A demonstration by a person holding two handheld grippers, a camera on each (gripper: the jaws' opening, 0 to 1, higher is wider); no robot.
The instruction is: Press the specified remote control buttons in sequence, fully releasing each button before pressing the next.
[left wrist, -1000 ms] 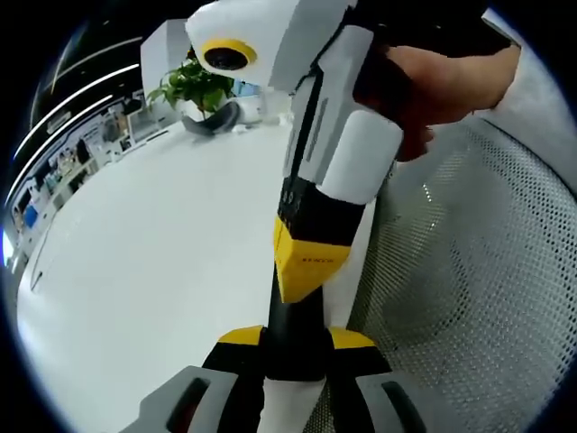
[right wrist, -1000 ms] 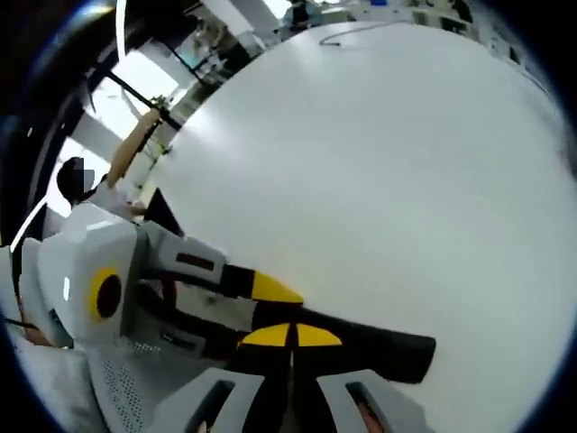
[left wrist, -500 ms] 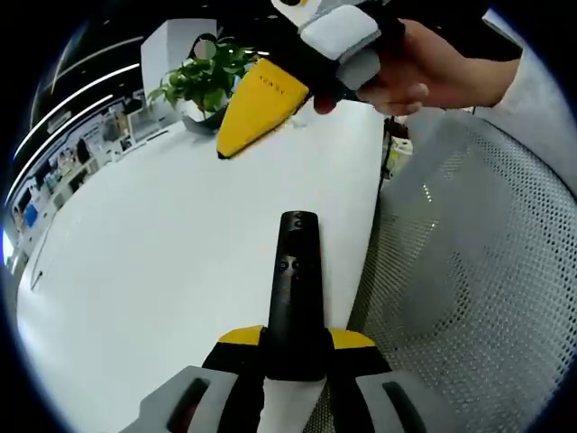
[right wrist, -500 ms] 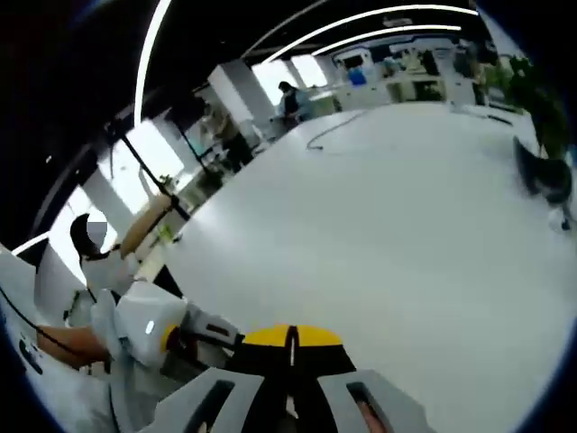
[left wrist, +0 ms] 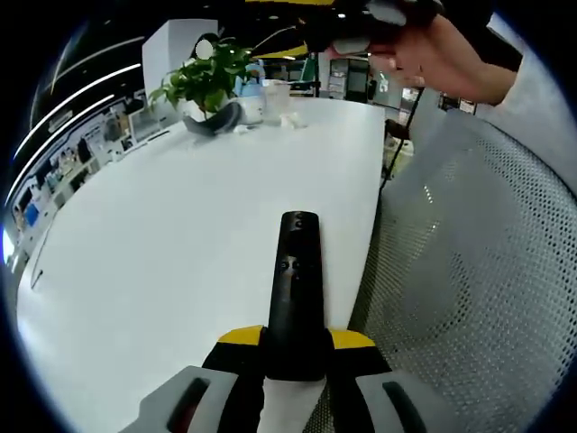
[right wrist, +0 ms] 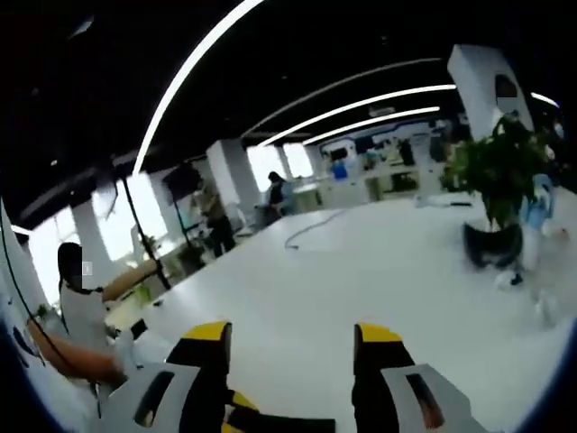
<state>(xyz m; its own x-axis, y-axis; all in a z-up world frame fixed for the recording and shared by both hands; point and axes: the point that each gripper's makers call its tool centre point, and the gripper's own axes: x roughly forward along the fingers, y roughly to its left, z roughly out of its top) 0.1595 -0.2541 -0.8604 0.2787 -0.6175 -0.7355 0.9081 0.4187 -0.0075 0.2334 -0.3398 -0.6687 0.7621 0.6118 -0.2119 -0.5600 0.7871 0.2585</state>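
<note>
left gripper (left wrist: 293, 361) clamps black remote (left wrist: 295, 289) over white table (left wrist: 162, 244); right gripper (right wrist: 293, 361) jaws apart.

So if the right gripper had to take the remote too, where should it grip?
Probably the free far end of the remote, jaws across its narrow width, coming from above. The left gripper already clamps the near end, and the buttons sit mid-body.

Wide bare tabletop (left wrist: 162, 234) lay open ahead of me. A potted plant (left wrist: 206, 81) and a cup (left wrist: 275, 97) crowded its far end, and a mesh chair (left wrist: 469, 271) hemmed its right edge.
</note>
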